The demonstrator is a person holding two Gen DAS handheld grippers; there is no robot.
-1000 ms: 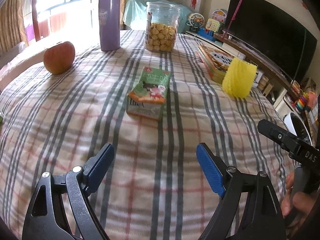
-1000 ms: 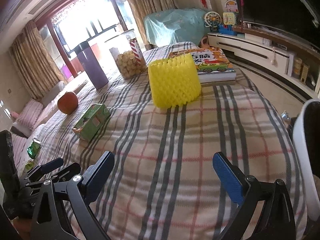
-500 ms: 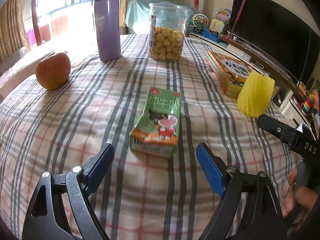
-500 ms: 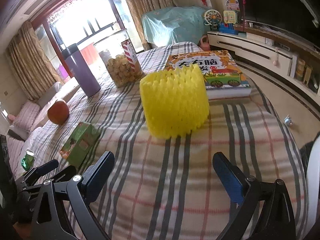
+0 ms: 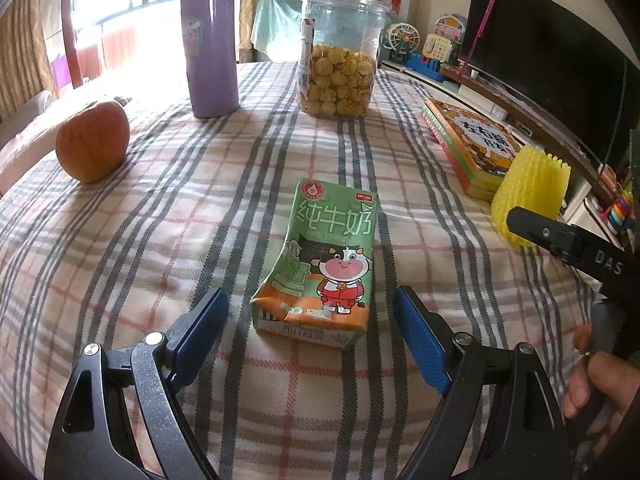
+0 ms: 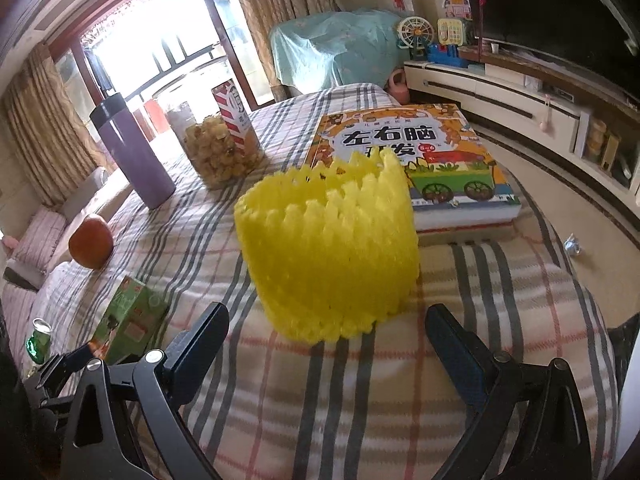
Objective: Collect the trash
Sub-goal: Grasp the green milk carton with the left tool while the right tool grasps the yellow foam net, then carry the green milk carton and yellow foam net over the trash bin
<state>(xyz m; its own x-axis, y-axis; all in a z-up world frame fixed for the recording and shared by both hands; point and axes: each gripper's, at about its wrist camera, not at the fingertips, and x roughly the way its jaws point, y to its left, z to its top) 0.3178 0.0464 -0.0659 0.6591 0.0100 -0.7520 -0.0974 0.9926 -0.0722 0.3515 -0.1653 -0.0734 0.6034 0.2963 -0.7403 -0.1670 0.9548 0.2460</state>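
A crumpled green milk carton (image 5: 325, 264) lies flat on the plaid tablecloth (image 5: 160, 240). My left gripper (image 5: 312, 320) is open, and the carton's near end sits just ahead of the gap between the blue pads, which do not touch it. A yellow foam fruit net (image 6: 332, 248) stands upright in the right wrist view. My right gripper (image 6: 328, 336) is open just in front of the net, its fingers apart on either side of the net's near base. The carton (image 6: 128, 324) also shows at the lower left of that view, and the net (image 5: 528, 196) at the right of the left wrist view.
An apple (image 5: 92, 146), a purple flask (image 5: 210, 40) and a clear jar of snacks (image 5: 340, 56) stand further back. Picture books (image 6: 416, 160) lie behind the net. A green can (image 6: 38, 344) sits at the table's left edge. A hand (image 5: 600, 384) holds the right gripper's handle.
Both grippers have moved forward over the table: the carton now lies near the left gripper's pads and the net fills the space ahead of the right gripper's fingers. Neither pair of jaws has changed its opening.
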